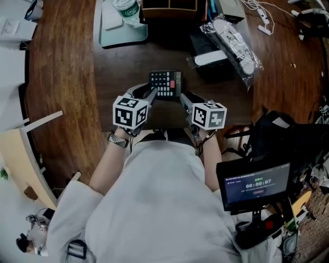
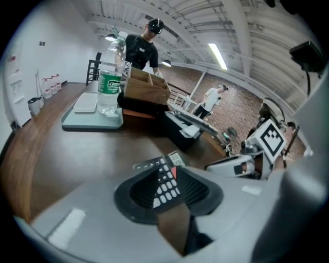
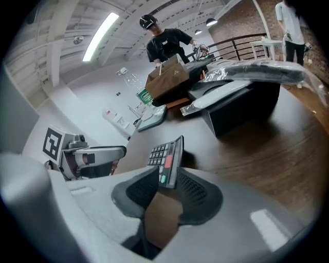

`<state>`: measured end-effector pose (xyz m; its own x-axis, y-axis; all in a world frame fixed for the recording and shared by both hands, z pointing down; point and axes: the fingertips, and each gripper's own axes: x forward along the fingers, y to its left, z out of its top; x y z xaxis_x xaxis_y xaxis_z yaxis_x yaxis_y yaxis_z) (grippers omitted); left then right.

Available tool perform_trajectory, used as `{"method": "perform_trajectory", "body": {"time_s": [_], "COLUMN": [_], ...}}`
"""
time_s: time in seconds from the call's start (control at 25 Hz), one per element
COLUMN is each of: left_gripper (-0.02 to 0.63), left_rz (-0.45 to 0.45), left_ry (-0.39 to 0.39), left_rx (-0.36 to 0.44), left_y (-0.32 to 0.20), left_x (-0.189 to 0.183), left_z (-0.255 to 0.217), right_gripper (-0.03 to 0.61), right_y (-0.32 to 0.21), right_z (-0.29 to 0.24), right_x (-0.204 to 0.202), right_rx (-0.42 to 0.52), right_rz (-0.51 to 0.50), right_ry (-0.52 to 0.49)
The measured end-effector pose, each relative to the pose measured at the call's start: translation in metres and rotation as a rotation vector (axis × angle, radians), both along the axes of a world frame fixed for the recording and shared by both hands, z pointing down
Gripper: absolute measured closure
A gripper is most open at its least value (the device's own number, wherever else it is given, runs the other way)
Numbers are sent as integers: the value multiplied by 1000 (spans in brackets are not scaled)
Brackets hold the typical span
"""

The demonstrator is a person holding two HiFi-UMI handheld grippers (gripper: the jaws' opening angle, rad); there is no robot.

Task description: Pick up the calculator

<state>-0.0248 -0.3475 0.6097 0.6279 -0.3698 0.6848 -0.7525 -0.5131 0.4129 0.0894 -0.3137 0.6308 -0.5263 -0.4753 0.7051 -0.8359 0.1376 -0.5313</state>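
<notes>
My left gripper (image 1: 152,94) and right gripper (image 1: 183,97) are close to me, low over the brown table (image 1: 67,77). Both have their jaws wide apart and hold nothing. The calculator (image 1: 165,83) lies flat just past their tips, between them. Far left is a tray (image 1: 123,36) with a bottle (image 1: 126,10).

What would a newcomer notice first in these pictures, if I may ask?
The black calculator lies in the middle of the dark wooden table. The left gripper and right gripper are both open at its near edge. Behind it, at the far left, a teal tray carries a water bottle.
</notes>
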Motion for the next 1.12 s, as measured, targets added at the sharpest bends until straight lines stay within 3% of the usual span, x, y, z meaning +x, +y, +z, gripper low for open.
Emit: {"method": "perform_trajectory", "body": {"time_s": [0.2, 0.36, 0.64, 0.76, 0.96, 1.12], "left_gripper": [495, 495, 486, 486, 454, 430], "left_rz": [4, 31, 42, 31, 62, 102], "left_ry": [-24, -82, -52, -60, -120, -111], "left_rx": [-25, 28, -33, -57, -26, -89], "left_y": [-8, -19, -31, -39, -50, -55], "left_x": [-5, -8, 2, 1, -10, -9], "left_z": [12, 17, 34, 43, 50, 58], "right_gripper": [479, 460, 459, 464, 509, 509], "right_y": [3, 10, 8, 7, 9, 9], "right_z": [22, 36, 49, 53, 55, 63], "right_x": [-7, -8, -11, -11, -11, -4], "right_rx": [-72, -114, -131, -147, -143, -164], "right_rz": [8, 3, -11, -4, 8, 38], "right_ry": [-33, -33, -63, -108, -213, -302]}}
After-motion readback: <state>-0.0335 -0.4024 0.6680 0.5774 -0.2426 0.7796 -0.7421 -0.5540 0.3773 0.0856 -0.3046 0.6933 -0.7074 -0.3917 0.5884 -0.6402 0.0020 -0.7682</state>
